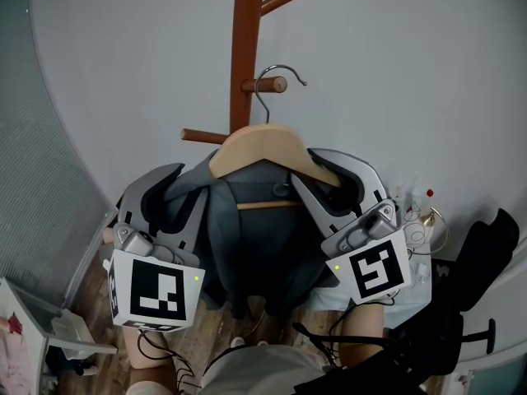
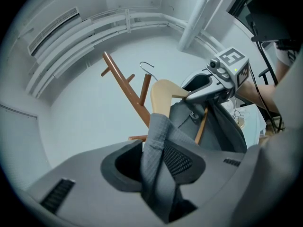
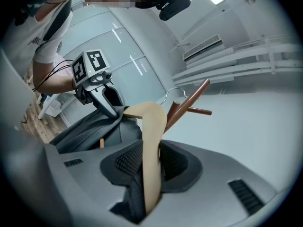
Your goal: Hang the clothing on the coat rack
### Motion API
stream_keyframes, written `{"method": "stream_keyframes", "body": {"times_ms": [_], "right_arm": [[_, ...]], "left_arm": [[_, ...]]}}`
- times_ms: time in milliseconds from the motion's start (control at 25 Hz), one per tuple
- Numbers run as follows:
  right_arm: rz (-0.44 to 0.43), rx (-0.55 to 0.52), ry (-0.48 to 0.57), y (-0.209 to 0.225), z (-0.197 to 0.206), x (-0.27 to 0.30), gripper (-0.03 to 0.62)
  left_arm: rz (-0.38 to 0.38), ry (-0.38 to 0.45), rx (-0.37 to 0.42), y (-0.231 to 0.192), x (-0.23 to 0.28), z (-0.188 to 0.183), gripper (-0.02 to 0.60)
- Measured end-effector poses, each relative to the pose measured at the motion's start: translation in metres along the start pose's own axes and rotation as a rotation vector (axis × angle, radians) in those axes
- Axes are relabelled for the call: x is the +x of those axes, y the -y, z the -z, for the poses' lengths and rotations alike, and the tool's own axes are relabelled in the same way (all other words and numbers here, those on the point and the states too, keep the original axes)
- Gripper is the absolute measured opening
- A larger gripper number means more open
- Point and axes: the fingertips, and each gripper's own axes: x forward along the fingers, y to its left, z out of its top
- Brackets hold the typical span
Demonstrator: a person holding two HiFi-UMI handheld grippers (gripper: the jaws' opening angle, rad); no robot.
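Left gripper (image 2: 158, 161) pinched the clothing (image 1: 255, 245), right gripper (image 3: 149, 167) pinched the hanger (image 1: 268, 142). Hook (image 1: 281, 70) lay at the upper-centre peg (image 1: 265, 85); seating and release apparently remained.

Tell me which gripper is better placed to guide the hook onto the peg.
Right, probably. The right gripper is shut on the bare wood of the hanger, so it can steer the hook toward the peg. The left gripper pinches only garment cloth, which would give.

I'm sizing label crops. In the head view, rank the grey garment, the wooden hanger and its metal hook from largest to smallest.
1. grey garment
2. wooden hanger
3. metal hook
All three sit about equally near the camera, so the order is safe.
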Motion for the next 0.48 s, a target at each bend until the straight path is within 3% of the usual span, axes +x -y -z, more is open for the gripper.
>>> {"method": "stream_keyframes", "body": {"times_ms": [480], "right_arm": [[-0.02,-0.003,-0.024,-0.0021,0.0108,0.0078,0.123]], "left_arm": [[0.021,-0.03,-0.004,0.0018,0.0087,0.0095,0.147]]}}
